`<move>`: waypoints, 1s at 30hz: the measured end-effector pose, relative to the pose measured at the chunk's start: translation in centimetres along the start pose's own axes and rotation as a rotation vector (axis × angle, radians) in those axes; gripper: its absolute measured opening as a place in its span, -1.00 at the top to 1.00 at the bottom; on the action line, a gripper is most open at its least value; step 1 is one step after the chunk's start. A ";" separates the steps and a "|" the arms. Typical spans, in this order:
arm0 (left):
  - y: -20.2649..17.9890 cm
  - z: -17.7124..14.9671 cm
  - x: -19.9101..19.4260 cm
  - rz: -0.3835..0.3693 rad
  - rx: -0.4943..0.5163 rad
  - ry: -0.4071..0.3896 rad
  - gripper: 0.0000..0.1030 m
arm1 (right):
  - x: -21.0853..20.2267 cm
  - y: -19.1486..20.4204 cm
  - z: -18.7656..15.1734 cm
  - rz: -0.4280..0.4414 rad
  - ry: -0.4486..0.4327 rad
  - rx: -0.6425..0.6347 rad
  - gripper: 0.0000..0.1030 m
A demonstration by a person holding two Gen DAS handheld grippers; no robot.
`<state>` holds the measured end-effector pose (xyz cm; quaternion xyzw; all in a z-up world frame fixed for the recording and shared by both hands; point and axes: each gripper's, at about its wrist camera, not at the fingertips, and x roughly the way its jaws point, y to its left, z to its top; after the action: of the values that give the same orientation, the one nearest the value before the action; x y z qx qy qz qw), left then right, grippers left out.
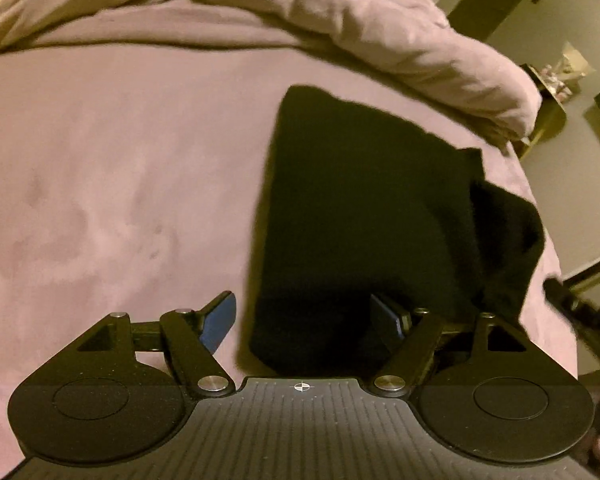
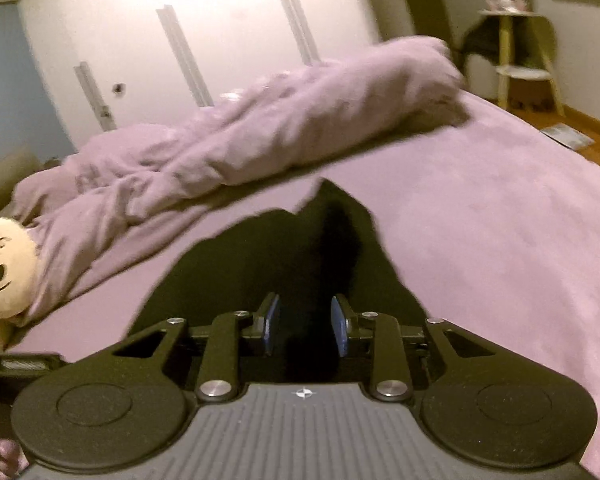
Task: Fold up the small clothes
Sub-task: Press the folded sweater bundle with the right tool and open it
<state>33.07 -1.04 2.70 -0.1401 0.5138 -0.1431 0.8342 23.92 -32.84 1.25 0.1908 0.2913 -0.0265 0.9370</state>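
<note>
Thing: small black soft cloth garment (image 1: pixel 360 208) lying on the purple bed sheet (image 1: pixel 120 180) | Left gripper (image 1: pixel 306 320): spread wide, near edge of cloth between its blue pads (image 1: pixel 220 320), not pinched | Right gripper (image 2: pixel 305 326): partly closed around a raised bunch of cloth; can't tell if it pinches | Step: grabbing to fold | Next: left squeezes edge, both lift together.

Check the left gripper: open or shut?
Open. In the left wrist view the left gripper has its blue pads spread wide, straddling the near edge of the black garment without pinching it.
</note>
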 end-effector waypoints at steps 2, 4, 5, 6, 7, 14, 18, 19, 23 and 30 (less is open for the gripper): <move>-0.2 -0.1 0.4 -0.001 0.010 0.014 -0.53 | 0.9 1.3 0.5 0.034 -0.006 -0.045 0.47; -0.7 -0.2 0.9 -0.004 0.016 0.027 -0.54 | 2.2 1.9 0.6 0.082 0.007 -0.060 0.49; -0.4 -0.3 1.2 -0.007 0.019 0.033 -0.54 | 3.1 1.8 0.5 0.090 0.039 -0.065 0.49; -0.2 -0.5 1.0 -0.011 0.026 0.038 -0.54 | 4.2 1.7 0.2 0.076 0.084 -0.075 0.50; -0.6 -0.5 1.4 -0.010 0.034 0.042 -0.55 | 5.6 1.3 -0.3 0.033 0.139 -0.093 0.56; -0.1 -1.5 1.5 0.005 0.075 0.064 -0.58 | 5.0 -2.8 0.2 -0.131 0.188 0.016 0.34; 0.1 -1.6 1.5 0.005 0.053 0.064 -0.58 | 5.0 -3.4 2.3 0.002 0.155 0.156 0.15; 0.1 -1.7 1.5 0.007 0.049 0.062 -0.59 | 5.6 -3.2 2.9 0.032 0.156 0.176 0.08; 0.1 -2.0 1.9 0.020 0.048 0.065 -0.61 | 9.4 -2.1 3.3 0.147 0.225 0.210 -0.12; 0.5 -2.1 2.4 0.044 0.063 0.076 -0.68 | 12.1 0.1 0.9 0.220 0.360 0.181 -0.04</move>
<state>32.25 -1.68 -0.35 -0.0971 0.5434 -0.1462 0.8209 34.44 -32.40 -4.75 0.3064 0.4275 0.0844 0.8463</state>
